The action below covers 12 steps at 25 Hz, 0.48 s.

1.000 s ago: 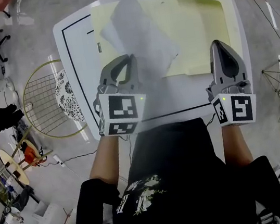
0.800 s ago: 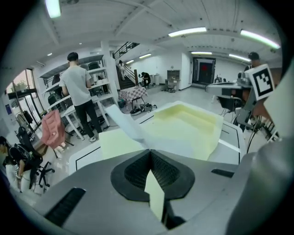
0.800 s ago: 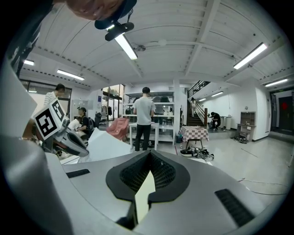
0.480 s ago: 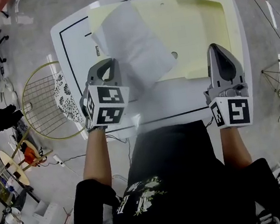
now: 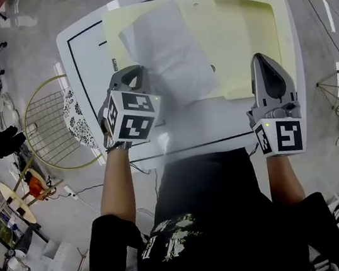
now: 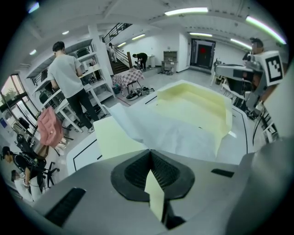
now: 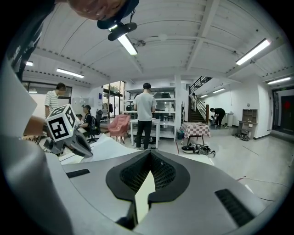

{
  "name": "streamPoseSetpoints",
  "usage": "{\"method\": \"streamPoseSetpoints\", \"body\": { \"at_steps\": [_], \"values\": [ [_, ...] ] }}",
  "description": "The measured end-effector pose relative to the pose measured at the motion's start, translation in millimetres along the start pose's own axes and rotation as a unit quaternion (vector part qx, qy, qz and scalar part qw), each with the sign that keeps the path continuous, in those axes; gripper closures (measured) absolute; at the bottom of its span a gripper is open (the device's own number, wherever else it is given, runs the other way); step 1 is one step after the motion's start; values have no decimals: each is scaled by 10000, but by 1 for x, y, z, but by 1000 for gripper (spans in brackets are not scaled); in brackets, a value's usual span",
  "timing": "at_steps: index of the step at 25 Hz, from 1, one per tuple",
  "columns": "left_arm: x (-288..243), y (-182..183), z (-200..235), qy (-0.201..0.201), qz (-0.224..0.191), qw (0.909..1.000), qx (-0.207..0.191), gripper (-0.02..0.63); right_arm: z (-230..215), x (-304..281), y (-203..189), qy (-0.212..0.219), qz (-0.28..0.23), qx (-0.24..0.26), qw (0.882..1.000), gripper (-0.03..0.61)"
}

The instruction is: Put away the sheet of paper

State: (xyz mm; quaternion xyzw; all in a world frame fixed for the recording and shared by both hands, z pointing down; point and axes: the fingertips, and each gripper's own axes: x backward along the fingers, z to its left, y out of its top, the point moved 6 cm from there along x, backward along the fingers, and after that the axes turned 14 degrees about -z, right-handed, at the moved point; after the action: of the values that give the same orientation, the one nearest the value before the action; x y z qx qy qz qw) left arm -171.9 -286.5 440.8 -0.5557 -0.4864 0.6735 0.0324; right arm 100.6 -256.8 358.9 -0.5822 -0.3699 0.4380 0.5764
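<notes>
A white sheet of paper (image 5: 169, 55) hangs from my left gripper (image 5: 134, 73), which is shut on its near edge. The sheet slopes out over an open pale yellow folder (image 5: 237, 38) on the white table (image 5: 219, 124). In the left gripper view the paper (image 6: 174, 133) runs forward from the closed jaw tips (image 6: 149, 150) toward the folder (image 6: 193, 105), whose right side stands raised. My right gripper (image 5: 263, 56) is shut on that raised right edge of the folder. Its own view (image 7: 149, 151) looks level across the room and shows the left gripper (image 7: 87, 151) and the paper (image 7: 108, 147).
A round gold wire basket (image 5: 53, 124) and a patterned object (image 5: 78, 117) stand on the floor left of the table. Cables run along the floor on the right (image 5: 323, 18). People stand by shelves and tables (image 6: 69, 87) farther off, near a pink chair (image 7: 117, 126).
My left gripper has shifted left and a little forward with the paper. The sheet has swung from tilted to squarer over the folder. The right gripper has stayed put.
</notes>
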Motion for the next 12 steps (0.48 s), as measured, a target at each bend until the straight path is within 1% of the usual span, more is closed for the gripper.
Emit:
{"method": "streamPoseSetpoints", "body": {
  "at_steps": [5,8,12],
  "values": [
    [-15,4,-3,-42,53,9997,229,614,-5,-7,-5,34,55,25,10000,586],
    [-22,2,-4,-138,108,9991,397,613,-7,-11,-7,13,83,-28,10000,586],
    [-30,6,-6,-203,182,9988,414,612,-12,-16,-6,66,51,-19,10000,586]
  ]
}}
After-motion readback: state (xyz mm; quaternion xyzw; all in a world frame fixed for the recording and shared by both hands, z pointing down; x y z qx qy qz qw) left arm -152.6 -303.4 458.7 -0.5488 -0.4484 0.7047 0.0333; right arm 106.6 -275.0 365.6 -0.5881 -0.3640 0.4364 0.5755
